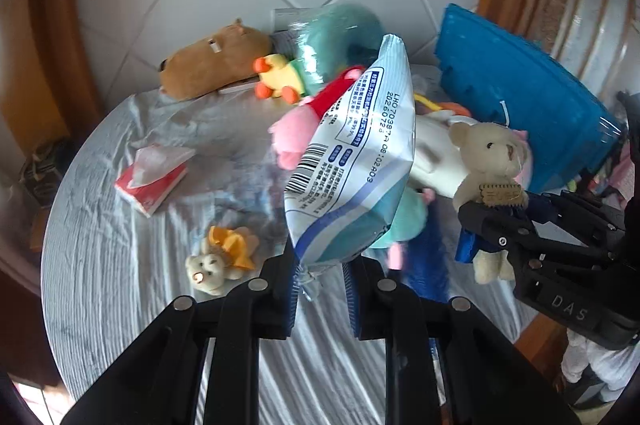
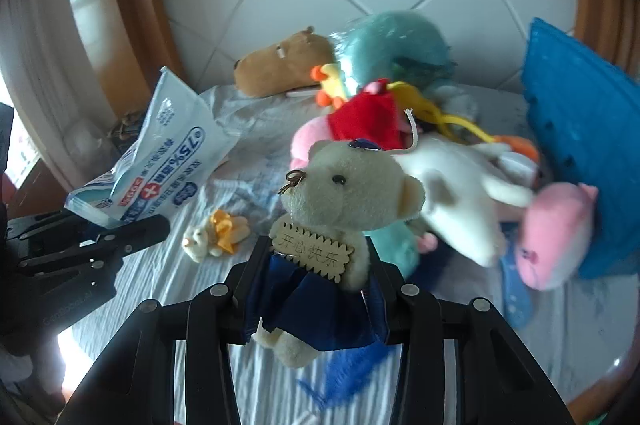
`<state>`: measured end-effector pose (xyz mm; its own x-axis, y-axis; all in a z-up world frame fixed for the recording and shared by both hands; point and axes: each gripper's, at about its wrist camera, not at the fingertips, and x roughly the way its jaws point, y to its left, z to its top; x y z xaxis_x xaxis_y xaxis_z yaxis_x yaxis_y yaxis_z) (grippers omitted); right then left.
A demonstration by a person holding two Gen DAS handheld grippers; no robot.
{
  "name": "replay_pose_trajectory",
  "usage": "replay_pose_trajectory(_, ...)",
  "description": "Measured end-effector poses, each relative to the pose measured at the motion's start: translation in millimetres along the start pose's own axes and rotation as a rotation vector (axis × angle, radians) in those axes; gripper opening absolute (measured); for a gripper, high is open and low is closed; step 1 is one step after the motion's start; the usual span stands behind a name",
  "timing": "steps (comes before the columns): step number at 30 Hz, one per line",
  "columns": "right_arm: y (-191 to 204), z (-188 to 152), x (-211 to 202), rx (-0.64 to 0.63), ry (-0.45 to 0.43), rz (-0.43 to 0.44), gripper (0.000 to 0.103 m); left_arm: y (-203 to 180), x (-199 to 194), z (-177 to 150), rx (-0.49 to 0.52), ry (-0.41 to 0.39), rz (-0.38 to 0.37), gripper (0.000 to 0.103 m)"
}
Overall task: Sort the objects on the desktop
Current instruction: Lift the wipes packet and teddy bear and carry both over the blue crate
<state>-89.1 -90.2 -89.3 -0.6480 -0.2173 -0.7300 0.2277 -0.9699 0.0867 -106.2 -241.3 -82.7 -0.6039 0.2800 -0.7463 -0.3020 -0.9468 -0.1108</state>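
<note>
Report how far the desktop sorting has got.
Done: nothing visibly sorted yet. In hand: the left hand-held gripper pinches a wipes packet; the right hand-held gripper clamps a cream bear. Left: the red tissue pack, small bear, capybara plush and the toy pile by the blue basket.

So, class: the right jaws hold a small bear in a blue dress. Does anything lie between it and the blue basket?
Yes. A heap of soft toys lies between the bear and the blue basket: a white plush and a pink plush sit right against the basket's front, so the bear would probably have to pass above them.
</note>
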Motion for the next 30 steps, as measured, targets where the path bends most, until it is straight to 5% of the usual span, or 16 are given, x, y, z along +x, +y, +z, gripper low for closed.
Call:
replay_pose_trajectory(13, -95.7, -33.8, -83.7, 0.068, -0.069, -0.117, 0.042, -147.3, -10.2, -2.7, 0.116, -0.034, -0.079, 0.019)
replay_pose_trajectory(30, -299.0, -108.7, -181.1, 0.19, -0.078, -0.25, 0.042, -386.4, -5.3, 0.8, 0.288, -0.051, -0.19, 0.019)
